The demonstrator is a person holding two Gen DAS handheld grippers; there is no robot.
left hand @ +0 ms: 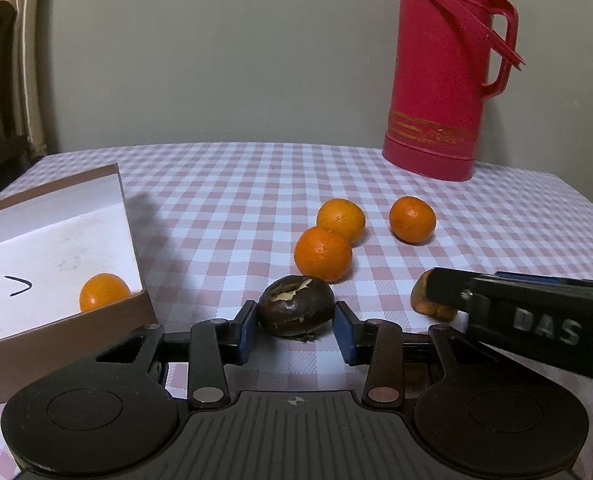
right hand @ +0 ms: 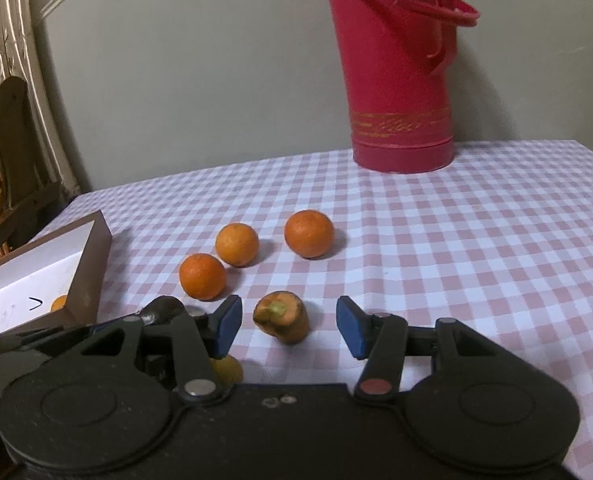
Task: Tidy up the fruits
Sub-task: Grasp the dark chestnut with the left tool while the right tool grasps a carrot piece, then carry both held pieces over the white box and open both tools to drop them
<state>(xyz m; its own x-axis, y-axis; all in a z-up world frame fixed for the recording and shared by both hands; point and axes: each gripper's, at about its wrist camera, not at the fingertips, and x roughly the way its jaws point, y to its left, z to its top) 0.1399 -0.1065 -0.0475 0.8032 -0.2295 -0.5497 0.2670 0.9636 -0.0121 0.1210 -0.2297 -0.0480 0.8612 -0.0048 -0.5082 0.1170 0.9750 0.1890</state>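
A dark brown, spoiled-looking fruit (left hand: 296, 312) rests on the checked cloth between the blue pads of my left gripper (left hand: 296, 330), and both pads lie against its sides. My right gripper (right hand: 288, 326) stands open around a stubby orange piece with a greenish top (right hand: 282, 320), with a gap on either side. That piece (left hand: 424, 300) also shows in the left wrist view, behind one black right finger (left hand: 450, 290). Three oranges (left hand: 323, 254) (left hand: 341, 220) (left hand: 412, 219) lie loose just beyond. One orange (left hand: 103, 291) sits in the brown box (left hand: 136, 312) at the left.
A tall red thermos (left hand: 436, 80) stands at the back right of the table by the wall. A dark wooden chair (right hand: 8, 140) is off the table's left side. Something yellowish (right hand: 228, 370) peeks out under my right gripper's left finger.
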